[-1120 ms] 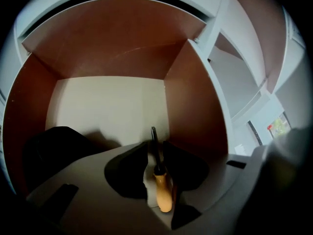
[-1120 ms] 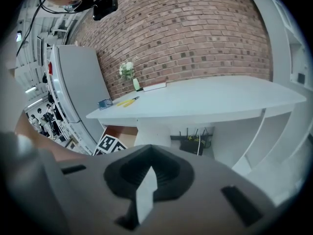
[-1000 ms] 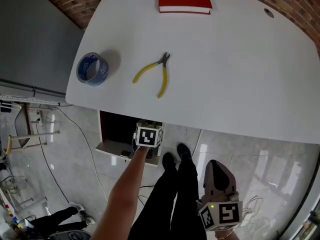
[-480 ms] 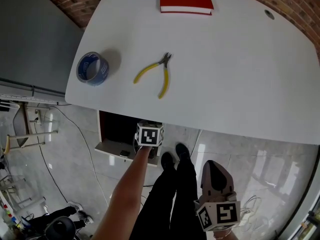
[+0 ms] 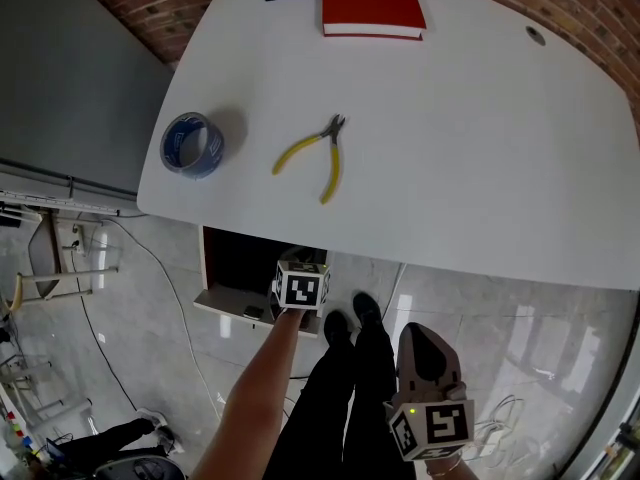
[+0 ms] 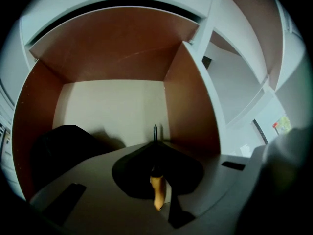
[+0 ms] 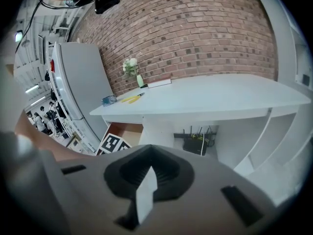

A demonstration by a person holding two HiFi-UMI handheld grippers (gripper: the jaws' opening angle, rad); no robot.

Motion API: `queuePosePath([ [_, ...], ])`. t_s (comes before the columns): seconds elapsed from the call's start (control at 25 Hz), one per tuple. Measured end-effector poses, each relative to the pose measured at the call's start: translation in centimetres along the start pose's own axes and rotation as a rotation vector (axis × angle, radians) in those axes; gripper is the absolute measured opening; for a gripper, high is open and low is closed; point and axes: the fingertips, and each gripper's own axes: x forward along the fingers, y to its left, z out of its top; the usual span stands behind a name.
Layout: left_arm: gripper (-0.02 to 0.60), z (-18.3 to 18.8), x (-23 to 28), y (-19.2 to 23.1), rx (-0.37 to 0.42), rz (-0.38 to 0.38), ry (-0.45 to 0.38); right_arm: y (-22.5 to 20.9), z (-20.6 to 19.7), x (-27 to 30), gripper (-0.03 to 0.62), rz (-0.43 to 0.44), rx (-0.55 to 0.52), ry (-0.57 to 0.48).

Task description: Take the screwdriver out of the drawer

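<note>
The drawer [image 5: 228, 302] stands pulled out under the white table's front edge. My left gripper [image 5: 299, 269] reaches down into it from a bare forearm. In the left gripper view the screwdriver [image 6: 157, 192] lies between the jaws, its orange handle pinched and its thin black shaft [image 6: 155, 131] poking out past them over the pale drawer floor [image 6: 112, 109]. The left gripper [image 6: 155, 148] has just been closing and now grips the handle. My right gripper [image 5: 423, 338] hangs low at the right, away from the drawer. Seen in its own view, the right gripper [image 7: 146, 177] is shut and holds nothing.
On the white table [image 5: 480, 138] lie yellow-handled pliers [image 5: 318, 156], a blue tape roll [image 5: 192, 145] and a red book [image 5: 372, 3]. A dark object [image 6: 63, 141] sits at the drawer's left. The person's black-trousered legs [image 5: 350, 388] stand beside the drawer. A grey cabinet [image 5: 70, 78] flanks the table.
The head view has tilted a little, so the table sits slightly lower in the picture. Both grippers stay about where they were, the left one at the drawer.
</note>
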Motion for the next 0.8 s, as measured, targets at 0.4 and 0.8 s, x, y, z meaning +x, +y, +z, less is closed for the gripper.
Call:
queuePosePath([
  [0.4, 0.006, 1.1, -3.7, 0.2, 0.052, 0.044, -0.082, 0.3, -0.1, 0.6, 0.003, 0.02, -0.025, 0.003],
  [0.8, 0.005, 3.5, -8.8, 0.4, 0.09, 0.063, -0.197, 1.9, 1.9, 1.1, 0.002, 0.07, -0.104, -0.022],
])
